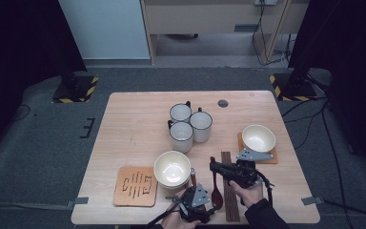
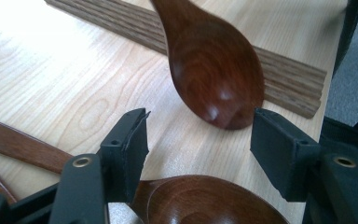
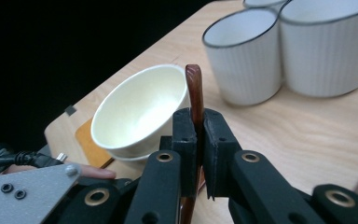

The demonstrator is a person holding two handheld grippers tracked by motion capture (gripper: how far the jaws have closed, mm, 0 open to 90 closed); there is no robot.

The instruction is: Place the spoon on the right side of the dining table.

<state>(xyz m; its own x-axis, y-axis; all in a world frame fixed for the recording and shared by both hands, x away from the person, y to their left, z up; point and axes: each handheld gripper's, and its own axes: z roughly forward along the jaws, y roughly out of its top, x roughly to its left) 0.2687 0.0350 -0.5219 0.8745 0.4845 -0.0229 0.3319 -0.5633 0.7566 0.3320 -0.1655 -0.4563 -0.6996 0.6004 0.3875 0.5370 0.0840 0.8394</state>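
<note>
My right gripper (image 3: 199, 116) is shut on the thin handle of a dark wooden spoon (image 3: 195, 88), whose tip sticks up past the pads. In the high view that spoon (image 1: 215, 191) lies near the table's front edge, with the right gripper (image 1: 215, 167) at its handle end. My left gripper (image 2: 198, 135) stands open, its pads apart on either side of the spoon's rounded bowl (image 2: 214, 70) just ahead. A second wooden spoon (image 2: 205, 200) lies under its jaws. From above, the left gripper (image 1: 208, 202) is at the front edge.
A cream bowl (image 1: 172, 168) sits beside an orange mat (image 1: 134, 186); another bowl (image 1: 258, 137) rests on a mat at the right. Three white mugs (image 1: 190, 125) cluster mid-table. Wooden slats (image 1: 228, 191) lie next to the spoon. The table edge (image 1: 195, 222) is close.
</note>
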